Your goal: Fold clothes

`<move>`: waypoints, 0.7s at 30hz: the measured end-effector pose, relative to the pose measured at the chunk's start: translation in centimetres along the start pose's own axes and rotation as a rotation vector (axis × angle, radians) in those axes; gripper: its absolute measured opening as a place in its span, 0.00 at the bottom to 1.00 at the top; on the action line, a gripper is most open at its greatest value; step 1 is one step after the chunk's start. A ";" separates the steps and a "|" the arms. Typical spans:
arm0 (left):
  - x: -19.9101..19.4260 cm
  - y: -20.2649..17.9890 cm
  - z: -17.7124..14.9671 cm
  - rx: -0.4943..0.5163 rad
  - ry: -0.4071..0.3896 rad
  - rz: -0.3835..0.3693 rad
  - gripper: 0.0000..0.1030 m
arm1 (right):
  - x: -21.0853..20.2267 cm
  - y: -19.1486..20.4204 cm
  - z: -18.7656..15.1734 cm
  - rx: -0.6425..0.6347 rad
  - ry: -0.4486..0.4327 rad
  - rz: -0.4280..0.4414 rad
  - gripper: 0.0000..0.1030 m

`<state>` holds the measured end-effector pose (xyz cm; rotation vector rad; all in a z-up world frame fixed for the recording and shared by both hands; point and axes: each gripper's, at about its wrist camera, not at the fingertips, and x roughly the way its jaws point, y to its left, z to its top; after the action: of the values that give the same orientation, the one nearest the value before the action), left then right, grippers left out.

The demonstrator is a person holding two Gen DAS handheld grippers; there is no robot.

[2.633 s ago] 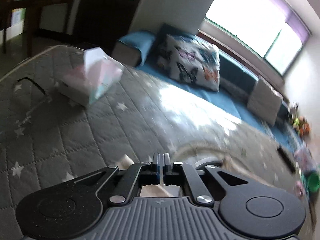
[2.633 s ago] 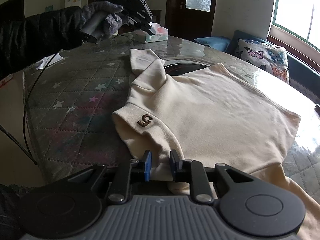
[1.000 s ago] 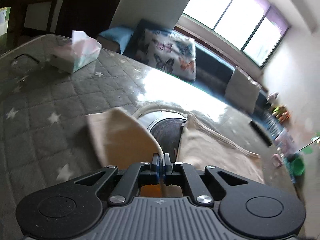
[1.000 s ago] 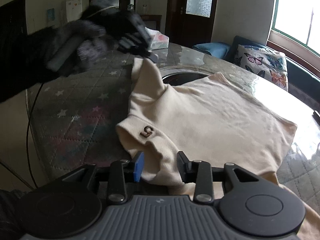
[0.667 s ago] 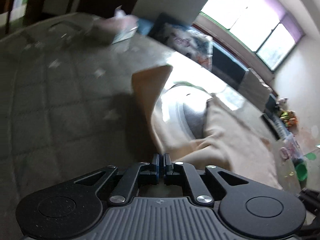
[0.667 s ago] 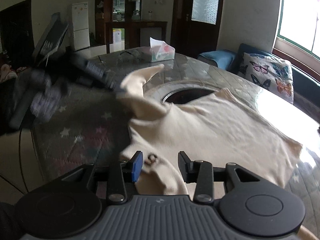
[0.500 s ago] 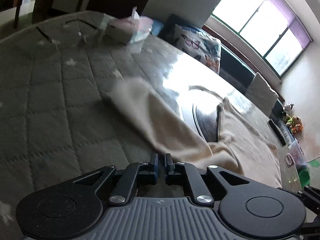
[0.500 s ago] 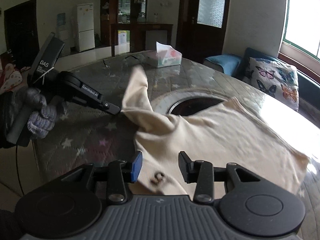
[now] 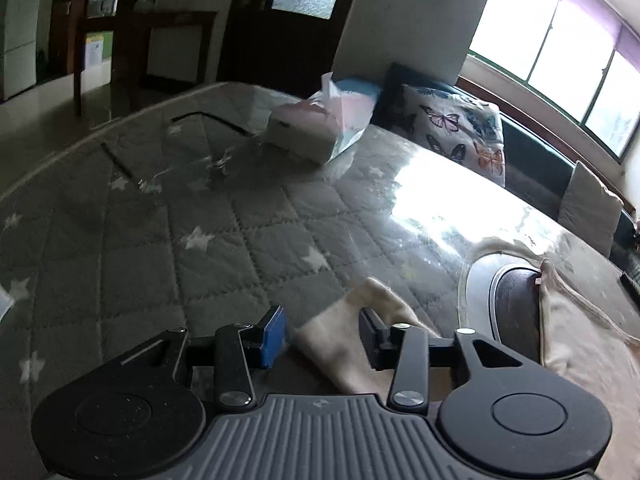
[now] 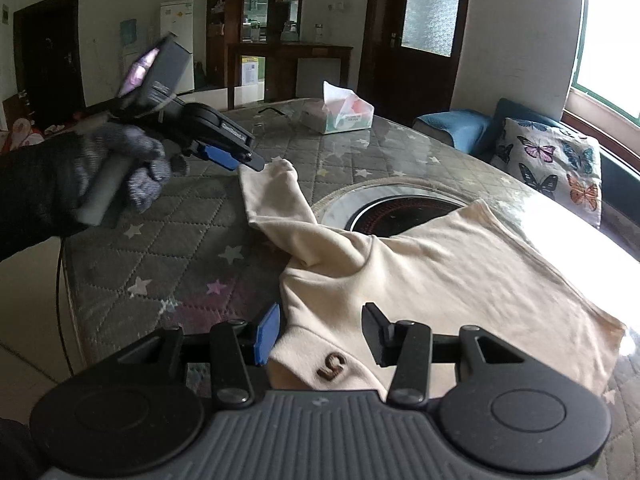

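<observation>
Fingers (image 9: pixel 273 335) of both grippers opening, nothing gripped, over cream top (image 10: pixel 440 264) on quilted star-print table (image 10: pixel 180 240) (window beyond)

Quilted table (image 10: pixel 168 248) — sweater (image 10: pixel 440 272), tissue box (image 10: pixel 340 116)

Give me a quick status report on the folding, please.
Left gripper opening, sleeve between its jaws, unpinched. Right gripper opening over the collar. Cream top flat on table, sleeve stretched out. Nothing obstructing.
</observation>
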<state>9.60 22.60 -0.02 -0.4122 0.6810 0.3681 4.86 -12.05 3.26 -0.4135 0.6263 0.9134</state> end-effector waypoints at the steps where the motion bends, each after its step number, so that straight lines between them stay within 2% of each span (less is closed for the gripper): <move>1: 0.2 -0.3 0.0 0.016 -0.001 0.002 0.32 | -0.2 -0.2 -0.1 0.005 0.003 -0.006 0.45; 2: 0.4 -0.5 0.0 0.033 0.003 -0.006 0.13 | -0.2 -0.2 -0.2 0.008 0.005 -0.009 0.45; 3: 0.8 -0.7 0.1 0.051 0.011 -0.020 0.10 | -0.4 -0.3 -0.5 0.014 0.010 -0.013 0.45; 6: 1.1 -1.6 1.5 0.098 0.001 -0.037 0.06 | -0.3 -0.7 -1.2 0.031 0.031 -0.020 0.45; 8: 0.5 -2.3 3.1 0.133 -0.069 -0.033 0.06 | -0.3 -0.8 -1.7 0.038 0.046 -0.023 0.45; 10: -0.7 -3.1 5.2 0.168 -0.174 -0.035 0.06 | -0.3 -0.9 -2.1 0.045 0.057 -0.022 0.45; 12: -1.1 -3.6 6.4 0.199 -0.217 -0.051 0.06 | -0.3 -1.0 -2.4 0.053 0.065 -0.025 0.45; 17: 1.6 -5.0 5.3 0.317 -0.146 0.032 0.06 | 0.3 -0.9 -3.4 0.064 0.095 -0.011 0.45; 21: 3.4 -3.7 3.8 0.284 -0.073 0.087 0.06 | 0.4 0.1 -4.0 0.023 0.102 -0.016 0.44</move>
<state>15.70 21.90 1.26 -0.0991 0.6699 0.3604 3.73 -14.07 -0.02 -0.4461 0.7255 0.8728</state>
